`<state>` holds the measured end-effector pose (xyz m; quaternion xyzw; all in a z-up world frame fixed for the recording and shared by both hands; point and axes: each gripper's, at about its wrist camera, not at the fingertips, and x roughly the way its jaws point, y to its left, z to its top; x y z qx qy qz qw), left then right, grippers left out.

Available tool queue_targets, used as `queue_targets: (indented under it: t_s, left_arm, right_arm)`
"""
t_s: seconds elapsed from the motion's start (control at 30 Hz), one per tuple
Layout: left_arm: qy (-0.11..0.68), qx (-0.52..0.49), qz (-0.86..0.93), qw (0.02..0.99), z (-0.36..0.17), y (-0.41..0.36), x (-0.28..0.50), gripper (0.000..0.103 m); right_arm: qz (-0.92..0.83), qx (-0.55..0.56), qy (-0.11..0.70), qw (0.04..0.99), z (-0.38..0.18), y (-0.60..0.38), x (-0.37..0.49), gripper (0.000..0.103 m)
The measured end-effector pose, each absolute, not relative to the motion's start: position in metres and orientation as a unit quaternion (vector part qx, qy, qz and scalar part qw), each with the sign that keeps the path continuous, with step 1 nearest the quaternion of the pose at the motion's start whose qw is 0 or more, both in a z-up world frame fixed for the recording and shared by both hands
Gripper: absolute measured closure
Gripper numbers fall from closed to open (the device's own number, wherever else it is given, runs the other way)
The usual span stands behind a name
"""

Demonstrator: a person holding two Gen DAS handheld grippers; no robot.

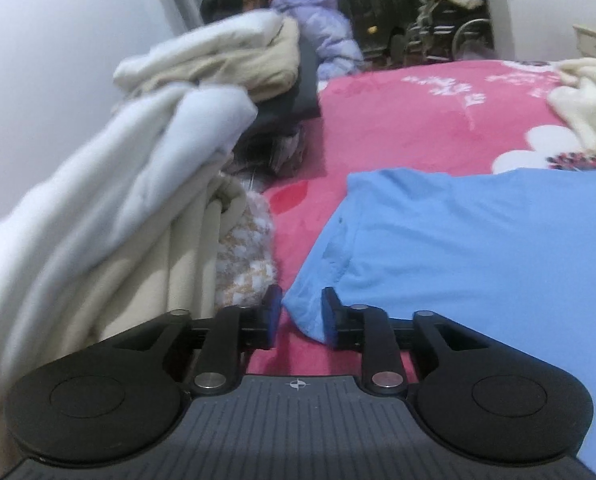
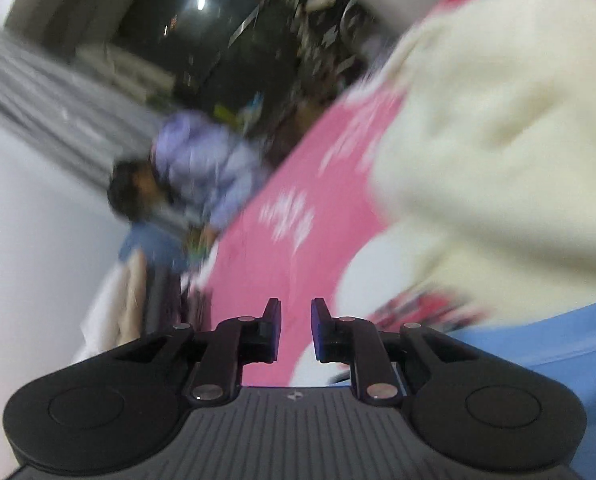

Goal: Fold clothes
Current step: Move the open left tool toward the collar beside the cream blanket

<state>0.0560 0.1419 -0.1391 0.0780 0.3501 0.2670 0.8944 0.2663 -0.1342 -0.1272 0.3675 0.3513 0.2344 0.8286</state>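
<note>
Blue shirt (image 1: 478,248) lies spread flat on the pink flowered bed cover (image 1: 410,120), its near corner reaching between the pads of the left claw (image 1: 302,312). That claw stands at a narrow gap, and the pads do not appear to press the cloth, so I judge the corner is loose rather than gripped. The right claw (image 2: 295,328) also stands narrowly apart with nothing between its pads; it hangs above the pink cover with the shirt's blue edge (image 2: 538,344) just to its right, in a badly blurred view.

The step in hand looks like the gap between two folds: the shirt is laid out and neither claw holds it. The next move calls for both claws to settle on an edge or corner, close on a single layer, and carry it over evenly.

A cream fleece garment (image 1: 590,104) lies near the shirt's far side, and a heap of white and beige bedding (image 1: 137,200) crowds the left. Either could snag a wide sweep. A person in a lilac padded jacket (image 1: 326,28) sits well beyond the bed.
</note>
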Motion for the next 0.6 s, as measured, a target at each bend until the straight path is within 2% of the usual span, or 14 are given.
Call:
queue_targets:
  t_s: [0.07,0.1,0.23,0.43,0.53,0.6]
  left_arm:
    - [0.341,0.104,0.263,0.896,-0.136,0.134,0.044,0.073]
    - [0.337,0.115,0.262,0.897,-0.134,0.131,0.039,0.073]
    - [0.33,0.141,0.256,0.898,-0.124,0.124,0.018,0.069]
    - [0.304,0.105,0.161,0.933,-0.093,0.107,0.029,0.066]
    - [0.3,0.054,0.059,0.95,-0.079,0.089,0.069,0.057]
    - [0.283,0.047,0.005,0.958,-0.079,0.072,0.1,0.043]
  right_arm:
    - [0.213,0.369,0.334,0.841,-0.109,-0.187,0.247,0.074]
    - [0.202,0.366,0.326,0.848,-0.1,-0.212,0.235,0.072]
    - [0.175,0.338,0.318,0.868,-0.074,-0.284,0.192,0.072]
    - [0.143,0.233,0.384,0.882,-0.079,-0.308,0.149,0.072]
    - [0.141,0.203,0.399,0.883,-0.086,-0.294,0.153,0.072]
    - [0.148,0.176,0.395,0.889,-0.086,-0.286,0.159,0.07]
